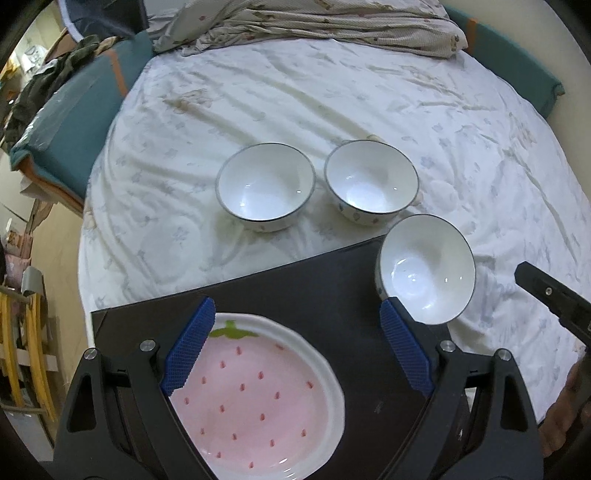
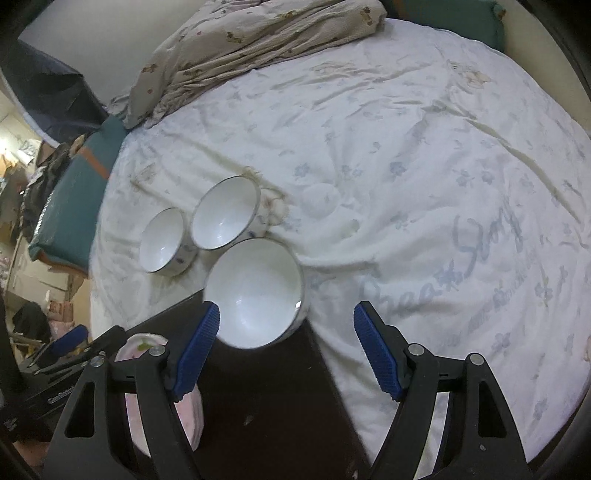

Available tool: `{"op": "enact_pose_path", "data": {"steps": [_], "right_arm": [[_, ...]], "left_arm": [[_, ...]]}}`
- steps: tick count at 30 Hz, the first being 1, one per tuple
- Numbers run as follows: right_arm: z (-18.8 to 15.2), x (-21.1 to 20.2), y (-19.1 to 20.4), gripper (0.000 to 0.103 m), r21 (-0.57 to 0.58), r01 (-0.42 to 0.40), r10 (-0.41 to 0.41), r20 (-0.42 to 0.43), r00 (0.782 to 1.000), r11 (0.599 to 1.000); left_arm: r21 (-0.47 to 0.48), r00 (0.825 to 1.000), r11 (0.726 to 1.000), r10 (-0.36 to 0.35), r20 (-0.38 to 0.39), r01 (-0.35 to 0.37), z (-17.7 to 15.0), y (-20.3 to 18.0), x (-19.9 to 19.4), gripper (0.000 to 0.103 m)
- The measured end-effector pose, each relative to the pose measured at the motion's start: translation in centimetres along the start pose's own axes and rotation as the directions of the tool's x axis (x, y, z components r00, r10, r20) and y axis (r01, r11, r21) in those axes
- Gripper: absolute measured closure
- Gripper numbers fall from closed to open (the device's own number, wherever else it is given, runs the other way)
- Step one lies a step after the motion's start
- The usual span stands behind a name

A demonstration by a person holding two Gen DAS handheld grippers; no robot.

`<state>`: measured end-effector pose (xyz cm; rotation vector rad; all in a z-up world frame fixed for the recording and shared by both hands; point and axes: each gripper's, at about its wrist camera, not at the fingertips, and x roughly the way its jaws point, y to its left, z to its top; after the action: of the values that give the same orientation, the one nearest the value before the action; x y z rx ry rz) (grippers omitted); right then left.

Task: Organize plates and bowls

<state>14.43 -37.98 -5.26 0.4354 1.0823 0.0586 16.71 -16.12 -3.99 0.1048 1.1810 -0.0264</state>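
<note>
Bed carries the whole layout, spread with a creased white sheet printed in pale blue flowers; a rumpled beige blanket lies bunched at its far end. A black board sits on the near edge of the bed.

Left hand-held gripper points steeply down over the board, jaws wide, nothing between the blue pads. It hangs above the pink strawberry plate; the left pad overlaps the plate's near-left rim in view, but contact cannot be told.

Right hand-held gripper also tilts down, jaws wide and empty. Its left pad shows just beside the near rim of the nearest bowl; touching or apart cannot be told. From the left wrist view only a black finger of it shows at the right edge.

Count:
- Bowls: three, all white with a thin dark rim, all upright or nearly so.
  - Nearest bowl stands on the far right corner of the board, tilted toward the right, partly over the sheet.
  - Middle bowl on the sheet, beyond the board.
  - Left bowl just beside it, to its left; the two are close, a narrow gap between them in the left wrist view.
- Plates: one, pink with red seed marks, green stalk and white rim, on the near left part of the board.
- Hand-held grippers: two.

Teal padded edge runs along the bed's left side.
</note>
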Motion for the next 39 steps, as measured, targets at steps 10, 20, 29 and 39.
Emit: {"op": "enact_pose_path", "data": {"steps": [10,20,29,39], "right_arm": [[0.4,4.1,-4.5,0.026,0.169,0.009,0.003,-0.072,0.997,0.985],[-0.1,8.3,-2.7,0.04,0.118,-0.015,0.037,-0.183,0.982,0.993],[-0.4,10.7,-1.9,0.067,0.076,-0.007,0.024,-0.228,0.973,0.997],[-0.3,11.7,-1.1,0.079,0.049,-0.009,0.02,-0.239,0.971,0.999]], "left_arm": [[-0.03,0.996,0.997,-0.069,-0.059,0.067,1.8,-2.1,3.9,0.014],[-0.029,0.978,0.992,-0.129,-0.163,0.126,1.9,-4.4,8.7,0.045],[-0.026,0.958,0.989,-0.147,-0.245,0.145,1.7,-5.6,11.6,0.081],[0.002,0.958,0.99,-0.137,-0.251,0.142,1.7,-7.1,12.0,0.095]]}}
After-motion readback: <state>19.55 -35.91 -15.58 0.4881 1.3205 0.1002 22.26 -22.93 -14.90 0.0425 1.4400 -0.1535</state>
